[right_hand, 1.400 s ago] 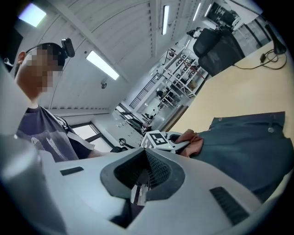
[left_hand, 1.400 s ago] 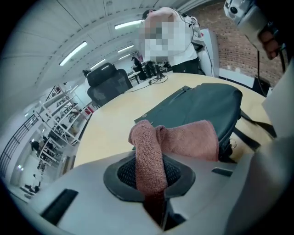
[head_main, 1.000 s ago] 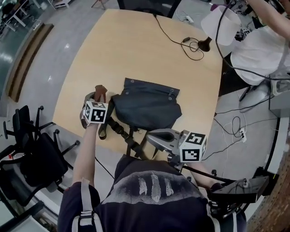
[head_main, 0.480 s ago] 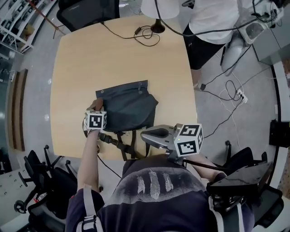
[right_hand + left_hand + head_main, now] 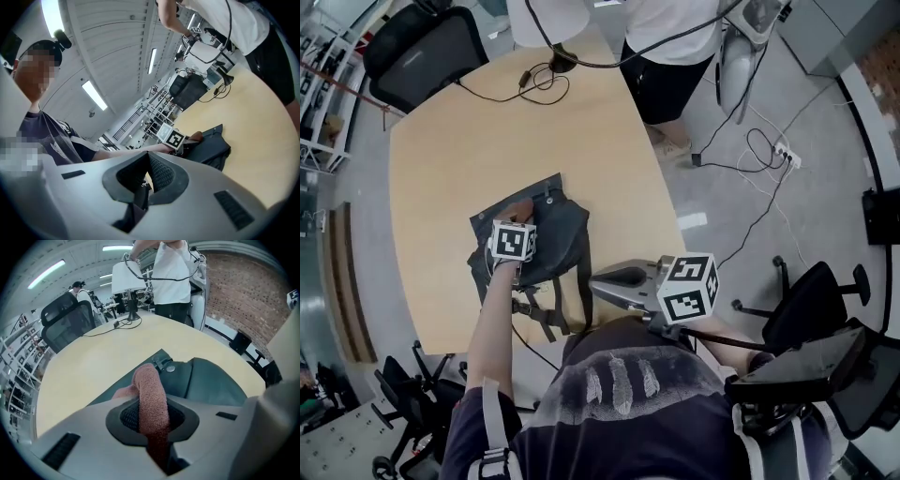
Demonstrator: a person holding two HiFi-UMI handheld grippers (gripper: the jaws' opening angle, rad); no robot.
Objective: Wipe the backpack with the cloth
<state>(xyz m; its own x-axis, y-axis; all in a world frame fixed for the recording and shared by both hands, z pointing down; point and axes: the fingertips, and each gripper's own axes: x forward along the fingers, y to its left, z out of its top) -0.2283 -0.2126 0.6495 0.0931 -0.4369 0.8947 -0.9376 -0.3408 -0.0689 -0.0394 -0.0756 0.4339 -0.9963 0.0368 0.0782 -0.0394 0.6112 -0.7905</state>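
Left gripper [image 5: 515,228]: clamped on reddish cloth [image 5: 151,394], atop dark backpack [image 5: 559,239], wooden table [image 5: 469,159]. Right gripper [image 5: 602,279]: jaws together, empty.

The person wears a dark navy T-shirt [image 5: 619,398] with short sleeves; its front carries a pale grey smudged print with three upright strokes. Grey webbing straps [image 5: 492,422] run over both shoulders (the left one has a buckle low down). The right gripper view shows a dark cap [image 5: 44,47] with a small round black mount on top. The left gripper [image 5: 517,217] and the right gripper [image 5: 598,278] have smooth light-grey moulded shells. Each bears a white cube [image 5: 687,288] printed with black square markers. In their own views, each shell has a dark hollow around black ribbed fingers [image 5: 161,174], with short black slots on either side.
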